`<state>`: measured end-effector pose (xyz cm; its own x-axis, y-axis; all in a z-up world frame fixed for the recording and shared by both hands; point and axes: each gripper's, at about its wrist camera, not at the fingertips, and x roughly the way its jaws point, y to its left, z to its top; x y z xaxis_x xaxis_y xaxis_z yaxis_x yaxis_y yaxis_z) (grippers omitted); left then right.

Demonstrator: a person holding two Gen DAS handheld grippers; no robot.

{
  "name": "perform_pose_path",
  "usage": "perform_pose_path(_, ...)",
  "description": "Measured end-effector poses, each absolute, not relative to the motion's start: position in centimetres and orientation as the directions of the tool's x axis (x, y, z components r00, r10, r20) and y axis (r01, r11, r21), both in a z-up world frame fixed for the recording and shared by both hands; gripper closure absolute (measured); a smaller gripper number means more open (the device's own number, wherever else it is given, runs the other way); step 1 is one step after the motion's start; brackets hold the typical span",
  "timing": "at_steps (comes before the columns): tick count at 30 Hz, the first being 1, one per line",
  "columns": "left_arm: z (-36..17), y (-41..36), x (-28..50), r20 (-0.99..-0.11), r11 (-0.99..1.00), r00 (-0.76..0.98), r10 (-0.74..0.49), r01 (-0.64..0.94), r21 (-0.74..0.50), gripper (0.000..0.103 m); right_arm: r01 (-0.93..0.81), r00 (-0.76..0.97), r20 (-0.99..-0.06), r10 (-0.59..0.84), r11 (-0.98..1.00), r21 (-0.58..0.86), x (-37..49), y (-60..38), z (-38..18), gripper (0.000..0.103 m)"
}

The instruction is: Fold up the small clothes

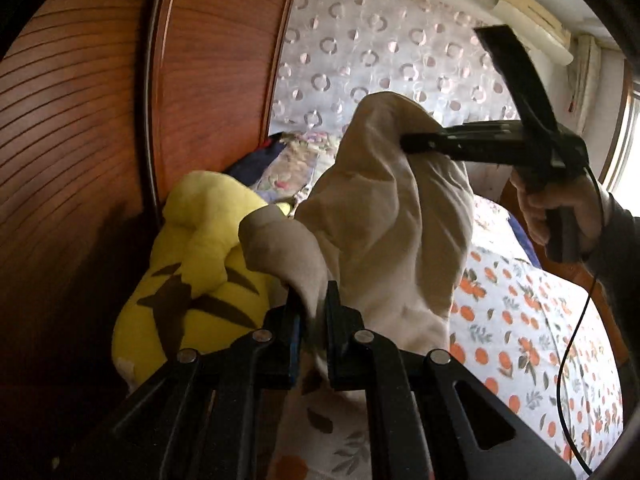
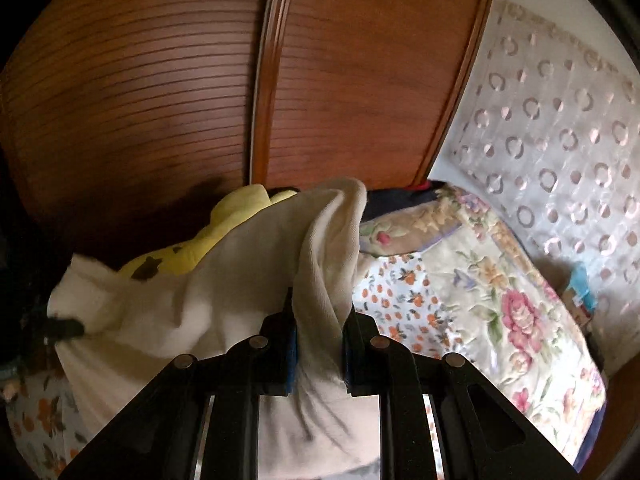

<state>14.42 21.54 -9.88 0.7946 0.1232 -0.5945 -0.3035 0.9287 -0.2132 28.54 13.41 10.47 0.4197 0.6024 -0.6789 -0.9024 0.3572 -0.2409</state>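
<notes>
A cream garment [image 1: 380, 220] hangs in the air above the bed, stretched between both grippers. My left gripper [image 1: 314, 314] is shut on one bunched edge of it, low in the left wrist view. The right gripper [image 1: 408, 145] reaches in from the upper right, held by a hand [image 1: 560, 208], and pinches the garment's top corner. In the right wrist view the right gripper [image 2: 320, 322] is shut on a thick fold of the garment [image 2: 240, 300]. The left gripper's dark tip [image 2: 66, 328] grips the cloth's far left end. The garment's lower part is hidden behind the fingers.
A yellow plush toy [image 1: 200, 260] [image 2: 236, 216] lies against the wooden wardrobe [image 1: 80, 120] just behind the garment. Below is the bed with an orange-flower sheet [image 1: 520, 340] and a floral quilt [image 2: 500, 300]. A patterned curtain [image 1: 380, 52] hangs behind.
</notes>
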Motion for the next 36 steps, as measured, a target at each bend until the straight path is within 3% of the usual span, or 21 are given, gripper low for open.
perform_pose_path(9,-9.1,22.7,14.7,-0.589,0.931,0.804,0.086,-0.275,-0.24,0.093,-0.914,0.394,-0.652,0.648,0.353,-0.202,27.7,11.6,13.8,0.086)
perform_pose_path(12,-9.9,23.1,15.5,-0.632,0.936,0.771,0.072,-0.272,-0.225,0.093,-0.907,0.39,-0.72,0.573,0.374,-0.194,28.2,11.8,11.9,0.085)
perform_pose_path(14,-10.3,23.1,15.9,-0.642,0.94,0.764,0.073,-0.268,-0.212,0.093,-0.887,0.417,-0.734,0.536,0.418,-0.198,28.6,11.0,10.4,0.077)
perform_pose_path(15,-10.5,23.1,16.0,-0.645,0.94,0.761,0.072,-0.268,-0.211,0.093,-0.872,0.435,-0.727,0.532,0.449,-0.193,28.9,10.3,9.9,0.067)
perform_pose_path(16,-10.4,23.1,16.0,-0.646,0.94,0.76,0.071,-0.268,-0.212,0.093,-0.861,0.442,-0.718,0.538,0.48,-0.171,29.2,9.5,9.6,0.05)
perform_pose_path(18,-10.4,23.2,16.0,-0.648,0.94,0.759,0.07,-0.267,-0.211,0.093,-0.832,0.45,-0.705,0.547,0.543,-0.11,29.8,7.6,9.2,0.037)
perform_pose_path(21,-10.4,23.3,16.0,-0.65,0.942,0.757,0.068,-0.263,-0.207,0.093,-0.796,0.451,-0.688,0.568,0.605,-0.022,29.7,4.9,8.7,0.037)
perform_pose_path(25,-10.2,23.2,15.9,-0.647,0.945,0.759,0.07,-0.258,-0.201,0.093,-0.776,0.327,-0.689,0.647,0.6,0.195,28.6,3.4,7.1,0.037)
perform_pose_path(36,-10.3,23.1,15.8,-0.646,0.945,0.761,0.056,-0.25,-0.213,0.093,-0.633,0.228,-0.728,0.647,0.667,0.394,31.2,5.8,2.0,0.037)
